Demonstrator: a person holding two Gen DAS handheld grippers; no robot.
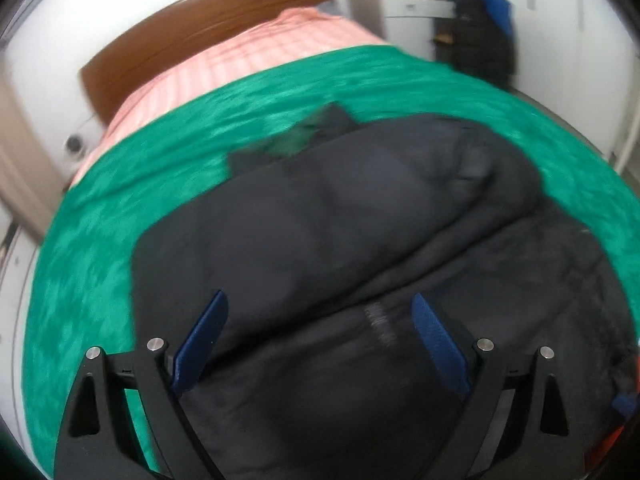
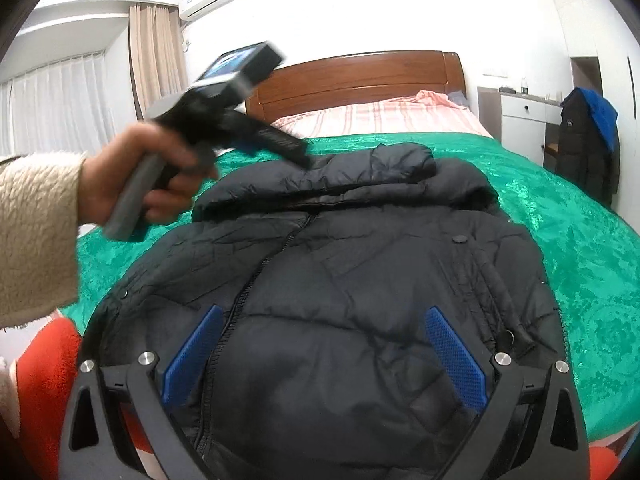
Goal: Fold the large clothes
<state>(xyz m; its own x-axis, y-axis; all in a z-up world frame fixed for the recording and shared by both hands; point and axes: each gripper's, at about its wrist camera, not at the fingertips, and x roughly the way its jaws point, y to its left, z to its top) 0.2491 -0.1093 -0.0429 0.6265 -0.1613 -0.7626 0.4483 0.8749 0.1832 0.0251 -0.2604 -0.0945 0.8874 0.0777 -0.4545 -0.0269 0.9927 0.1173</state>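
Note:
A large black puffer jacket (image 2: 340, 280) lies front up on the green bedspread (image 2: 580, 248), its zipper running down the middle and its hood toward the headboard. It also shows in the left wrist view (image 1: 340, 240), blurred. My right gripper (image 2: 324, 316) is open and empty just above the jacket's lower front. My left gripper (image 1: 320, 312) is open and empty above the jacket. In the right wrist view the left gripper (image 2: 298, 154) is held in a hand at the upper left, its tips near the hood; the view is blurred.
A pink striped sheet (image 2: 380, 116) and a wooden headboard (image 2: 352, 76) lie beyond the bedspread. A chair with dark and blue clothes (image 2: 588, 140) stands by a white cabinet (image 2: 520, 116) at the right. Red fabric (image 2: 44, 380) shows at the lower left.

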